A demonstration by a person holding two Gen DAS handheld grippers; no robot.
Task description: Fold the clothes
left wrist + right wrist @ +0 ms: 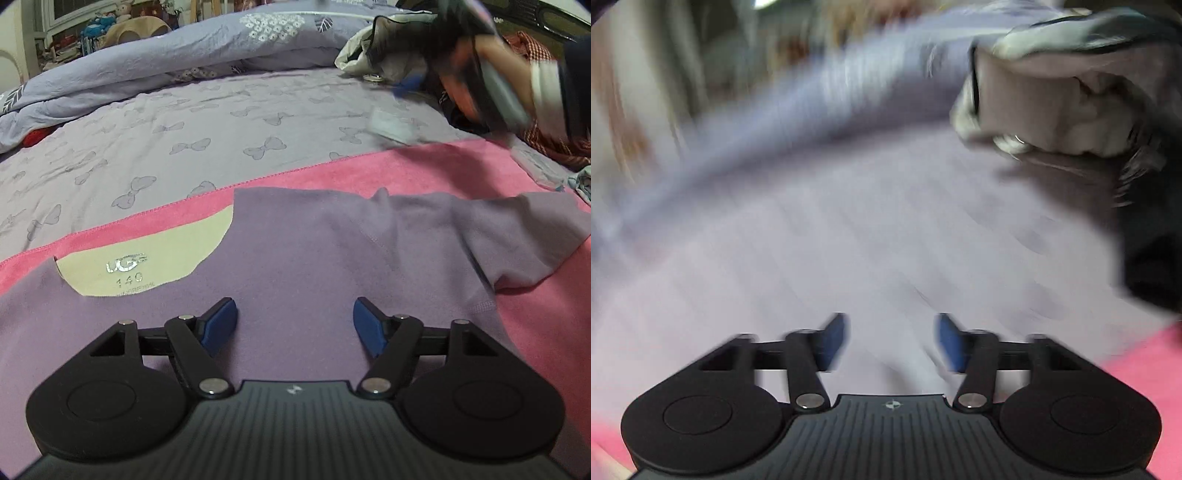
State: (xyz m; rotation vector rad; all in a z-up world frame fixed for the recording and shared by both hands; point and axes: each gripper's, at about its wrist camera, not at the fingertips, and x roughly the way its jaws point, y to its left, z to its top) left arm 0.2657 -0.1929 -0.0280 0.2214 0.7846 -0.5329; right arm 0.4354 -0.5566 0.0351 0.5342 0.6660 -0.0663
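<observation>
A lilac garment (314,258) with a cream inner neck patch (147,258) printed "UGG 140" lies flat on a pink towel (406,162). One sleeve (517,236) reaches to the right. My left gripper (294,325) is open and empty, low over the garment's body. My right gripper (891,339) is open and empty above the purple sheet; its view is motion-blurred. In the left wrist view the right gripper (406,83) shows blurred at the upper right, held by a hand.
The bed has a purple bow-print sheet (184,140) and a rolled lilac duvet (184,55) at the back. A pile of other clothes (369,48) lies at the back right, also in the right wrist view (1052,103). Red checked fabric (554,147) lies at the right edge.
</observation>
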